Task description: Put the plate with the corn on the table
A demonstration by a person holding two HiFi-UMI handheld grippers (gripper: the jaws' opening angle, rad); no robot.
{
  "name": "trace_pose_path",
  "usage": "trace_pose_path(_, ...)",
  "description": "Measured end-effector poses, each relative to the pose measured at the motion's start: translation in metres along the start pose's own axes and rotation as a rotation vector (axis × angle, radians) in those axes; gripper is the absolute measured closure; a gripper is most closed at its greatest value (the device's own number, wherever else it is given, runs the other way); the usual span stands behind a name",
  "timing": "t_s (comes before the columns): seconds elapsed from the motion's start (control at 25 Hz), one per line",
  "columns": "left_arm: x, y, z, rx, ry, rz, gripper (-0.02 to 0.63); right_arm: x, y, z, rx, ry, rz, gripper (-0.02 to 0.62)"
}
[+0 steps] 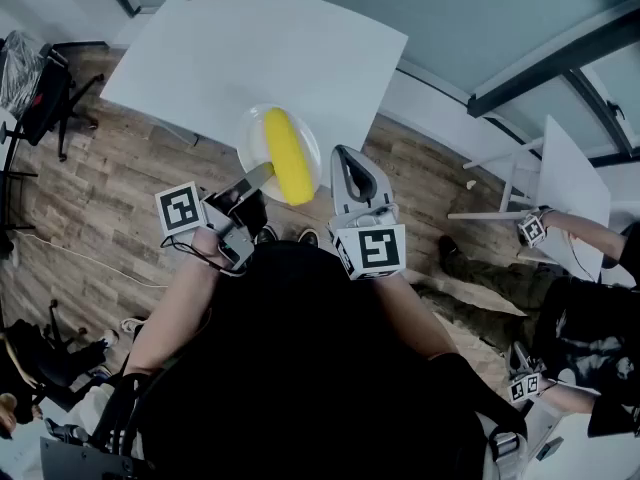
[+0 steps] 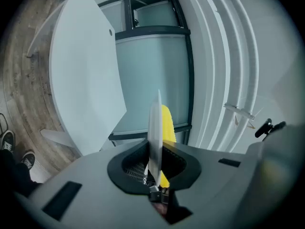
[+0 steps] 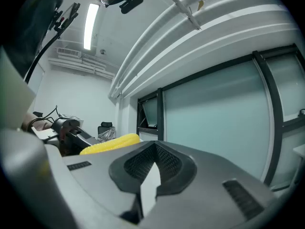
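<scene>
A white plate point(image 1: 252, 144) carrying a yellow corn cob point(image 1: 286, 156) hangs in the air just over the near edge of the white table point(image 1: 250, 48). My left gripper point(image 1: 262, 175) is shut on the plate's near rim. In the left gripper view the plate point(image 2: 155, 128) stands edge-on between the jaws, with the corn point(image 2: 167, 123) on its right and the table point(image 2: 81, 80) to the left. My right gripper point(image 1: 343, 158) is at the plate's right rim. In the right gripper view a white piece of the rim point(image 3: 150, 187) sits pinched between the jaws, the corn point(image 3: 110, 143) to the left.
Wood floor point(image 1: 110, 198) lies below the plate and around the table. A glass wall point(image 1: 450, 18) runs behind the table. At the right a second person point(image 1: 560, 298) with grippers sits by another white table point(image 1: 575, 183). A dark chair point(image 1: 40, 88) stands at the far left.
</scene>
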State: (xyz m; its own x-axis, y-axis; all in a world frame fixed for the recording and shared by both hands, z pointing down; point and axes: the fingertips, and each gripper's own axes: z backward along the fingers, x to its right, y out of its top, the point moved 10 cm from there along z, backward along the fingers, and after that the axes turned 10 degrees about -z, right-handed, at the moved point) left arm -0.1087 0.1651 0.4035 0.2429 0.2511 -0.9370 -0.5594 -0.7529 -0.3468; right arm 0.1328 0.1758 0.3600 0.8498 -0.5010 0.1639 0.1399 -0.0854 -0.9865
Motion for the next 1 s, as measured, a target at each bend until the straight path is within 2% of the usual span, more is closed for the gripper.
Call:
trace_pose_path(0.16,0.004,-0.003,-0.008,0.009,-0.028,0.005,0.563,0.004,0.004,0.008,0.01,-0.009,0.03,0.594)
trace_pose_path(0.56,0.006,-0.009,-0.018,0.028,-0.029,-0.004,0.564,0.012,0.009,0.009,0.02,0.021,0.03,0.594)
trace_pose_path(0.84,-0.001,0.009,-0.019,0.072,0.005,-0.001,0.563,0.019,0.006,-0.017,0.0,0.06,0.003,0.594)
trace_pose_path(1.0,-0.012,0.023,-0.025,0.068,0.02,-0.015,0.563,0.026,0.004,-0.038,-0.002,0.038,-0.005,0.594)
